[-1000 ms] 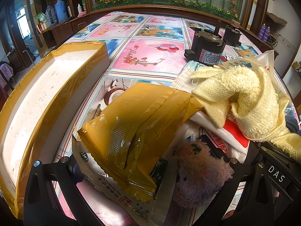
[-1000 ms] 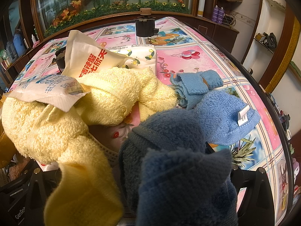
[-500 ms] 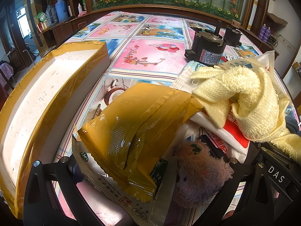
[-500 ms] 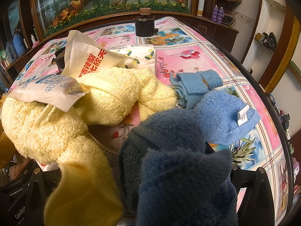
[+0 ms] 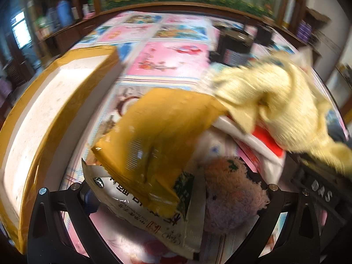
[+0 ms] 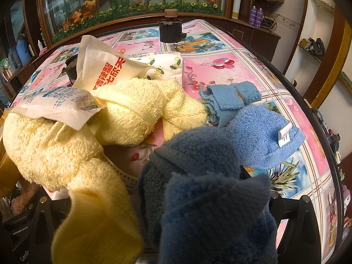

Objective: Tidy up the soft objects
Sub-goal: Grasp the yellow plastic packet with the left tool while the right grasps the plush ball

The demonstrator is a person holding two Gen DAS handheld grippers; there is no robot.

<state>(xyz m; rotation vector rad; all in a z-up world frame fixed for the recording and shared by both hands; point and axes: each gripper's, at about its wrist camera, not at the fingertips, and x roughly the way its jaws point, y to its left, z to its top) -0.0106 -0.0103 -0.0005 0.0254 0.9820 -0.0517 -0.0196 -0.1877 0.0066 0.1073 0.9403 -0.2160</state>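
— Flowered oilcloth covers the desk point(image 5: 167, 59), with a painted garden panel behind it. What does the left wrist view give?

— Mostly blur. The left gripper point(image 5: 176, 200) has its fingers point(image 5: 50, 215) spread wide, around a heap rather than clamped on anything: a mustard pouch point(image 5: 154, 132) lies over a printed sachet point(image 5: 154, 215), and a pinkish plush toy point(image 5: 231, 195) sits just right of the pouch. The long foam box point(image 5: 50, 114), left of the pouch, is probably where things go.

— So how to grip well?

— I'd close on the plush alone, low on its body, so the slick pouch doesn't slide in between. The blur hides the fingertips, and the box's near end is cut off.

— And the right wrist view?

— A dark blue towel point(image 6: 202, 198) fills the space at the right gripper point(image 6: 169, 224); whether the fingers pinch it, I cannot tell, since the towel covers them. Left of it trails the yellow towel point(image 6: 88, 136), with a white packet point(image 6: 61, 103) on top; just behind it are a light blue cloth point(image 6: 264, 134) and a smaller blue flannel point(image 6: 231, 96). Lifting straight up should avoid dragging the yellow one.
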